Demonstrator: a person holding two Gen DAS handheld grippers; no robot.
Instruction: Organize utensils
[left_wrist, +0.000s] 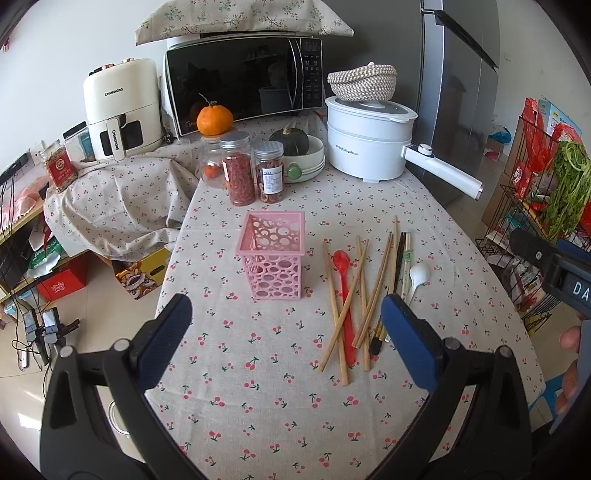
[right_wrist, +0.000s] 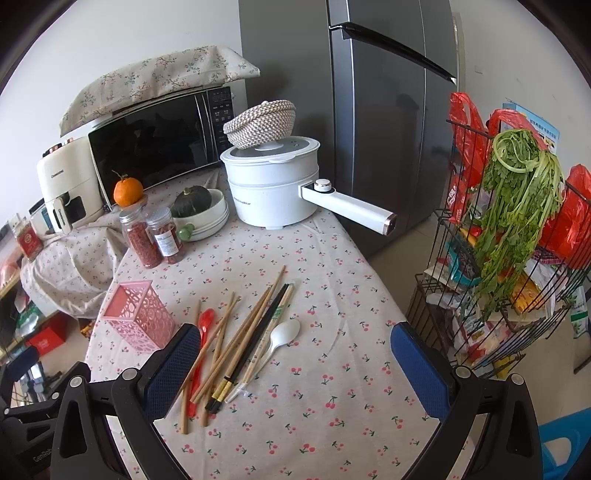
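I'm at the start: nothing picked yet. Left gripper (left_wrist: 284, 321) and right gripper (right_wrist: 291, 350) both spread, empty. Utensils (left_wrist: 354, 291) lie loose mid-frame, right of the pink holder (left_wrist: 273, 254). Next I need to pinch one chopstick.

A worktop (left_wrist: 295, 387) wears a cloth with little red cherries. At the back sits a black microwave (left_wrist: 240, 81) with a flowery cloth (left_wrist: 240, 14) on top. Beside it stands a cream air fryer (left_wrist: 120, 107). An orange (left_wrist: 214, 120) rests on a clear jar (left_wrist: 211, 162). 2 jars (left_wrist: 253, 170) of red dried food stand near it. A dark green squash (left_wrist: 290, 142) lies in a bowl. A white pot (left_wrist: 369, 140) carries a woven basket (left_wrist: 362, 81). A grey fridge (right_wrist: 388, 110) stands behind. A wire rack (right_wrist: 498, 277) holds green leaves (right_wrist: 517, 206) and red bags.
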